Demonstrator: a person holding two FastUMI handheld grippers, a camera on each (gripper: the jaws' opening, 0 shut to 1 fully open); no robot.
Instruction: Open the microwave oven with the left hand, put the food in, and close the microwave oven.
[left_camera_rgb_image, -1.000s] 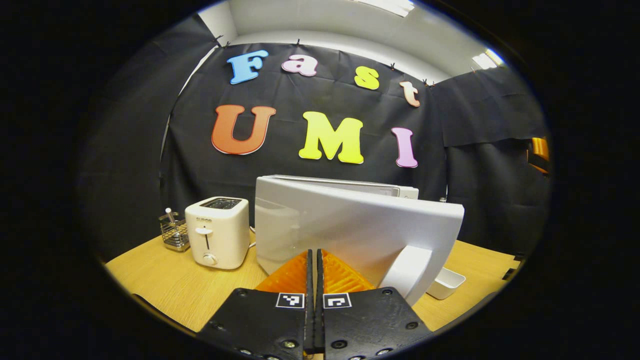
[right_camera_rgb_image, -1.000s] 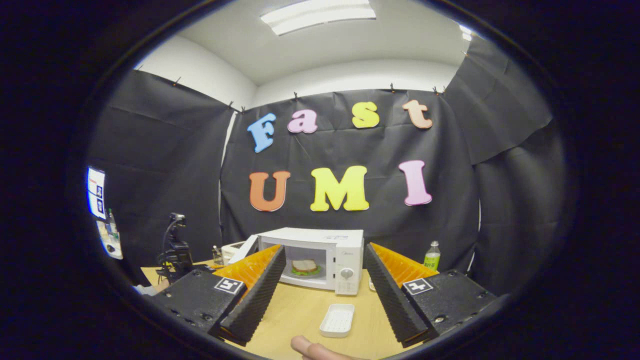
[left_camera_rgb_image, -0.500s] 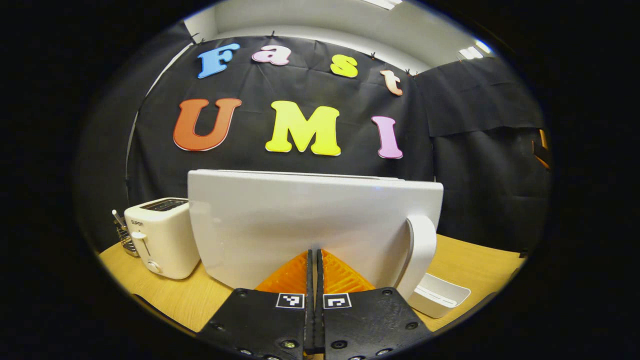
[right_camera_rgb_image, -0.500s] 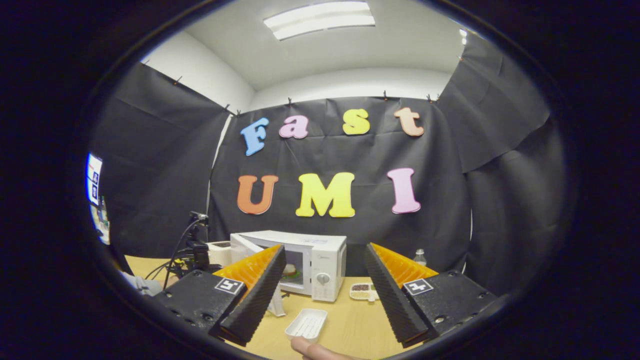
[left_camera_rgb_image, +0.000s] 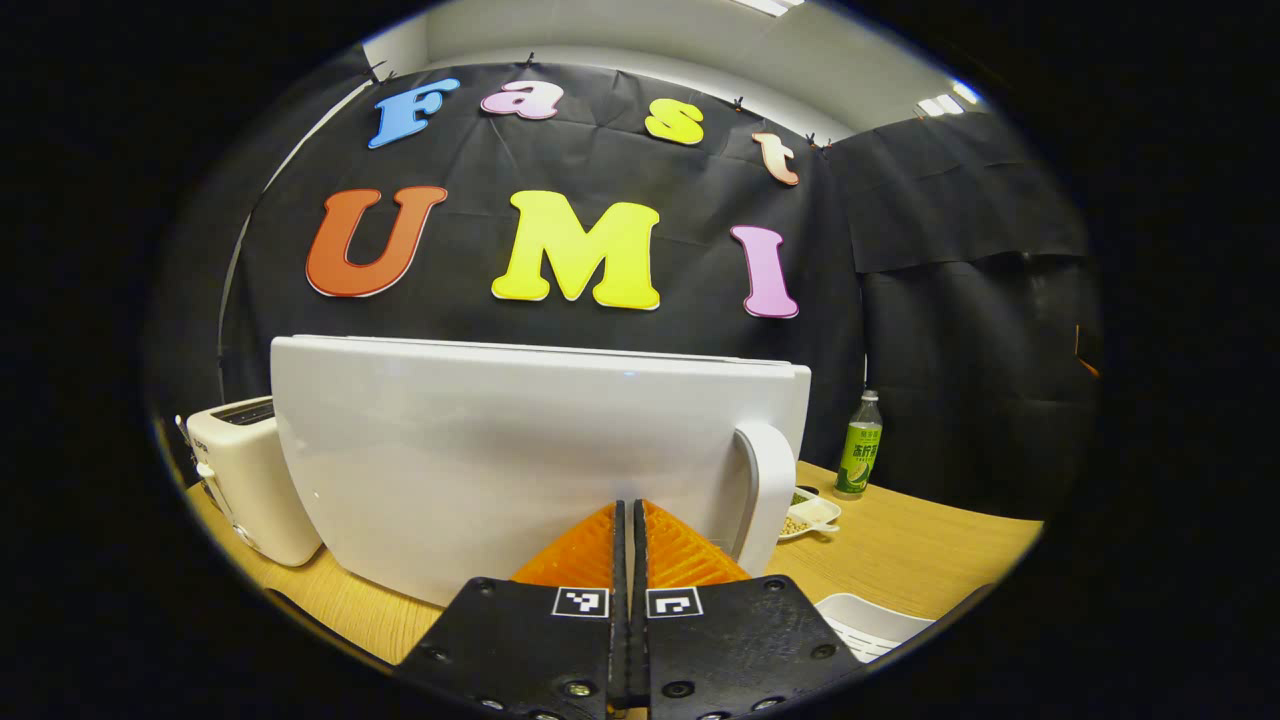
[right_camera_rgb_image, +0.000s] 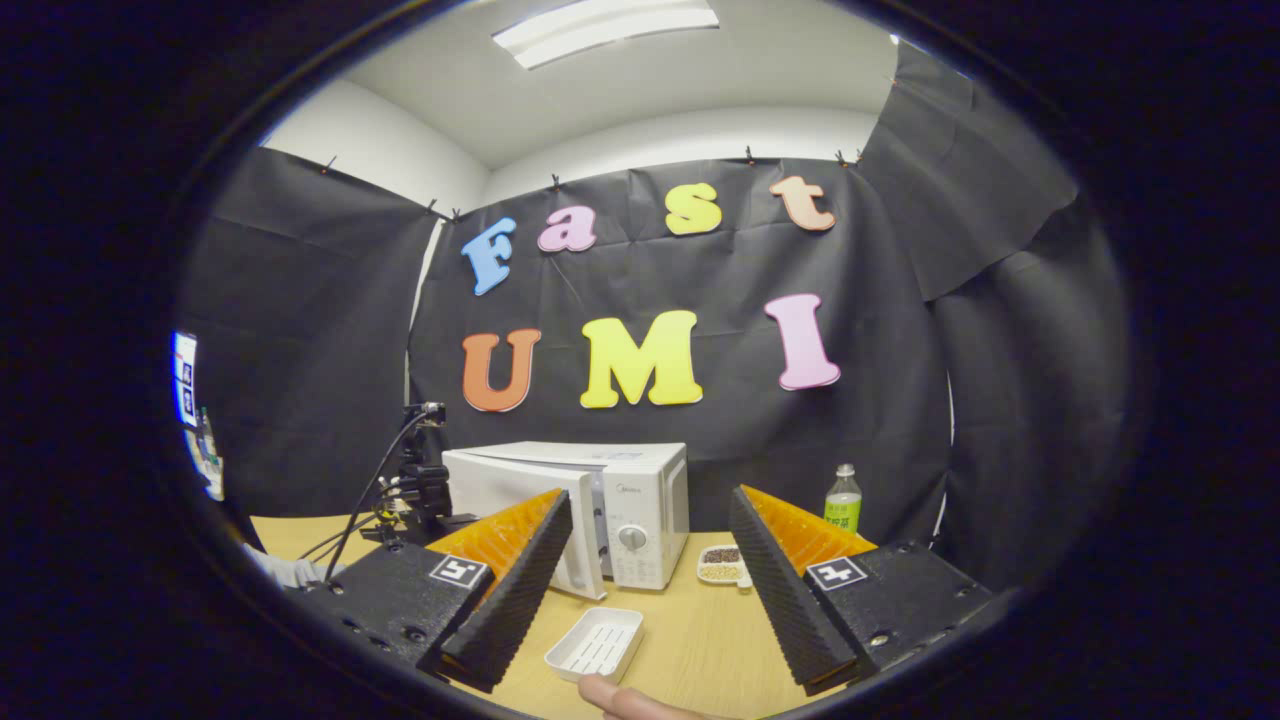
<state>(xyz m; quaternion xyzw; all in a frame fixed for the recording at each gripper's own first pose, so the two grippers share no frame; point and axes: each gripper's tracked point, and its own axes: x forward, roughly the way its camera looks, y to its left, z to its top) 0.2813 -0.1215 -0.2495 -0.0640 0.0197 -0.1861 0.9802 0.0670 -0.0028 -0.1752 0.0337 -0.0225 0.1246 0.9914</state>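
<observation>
Left gripper (left_camera_rgb_image: 630, 525) fingers together, empty, tips against microwave door (left_camera_rgb_image: 520, 450); right gripper (right_camera_rgb_image: 650, 560) wide open, empty

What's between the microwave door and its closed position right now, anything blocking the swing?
Nothing visible blocks it. In the right gripper view the microwave door is almost shut against the microwave. The white tray lies on the table in front, clear of the door. The left gripper, shut, is at the door.
</observation>
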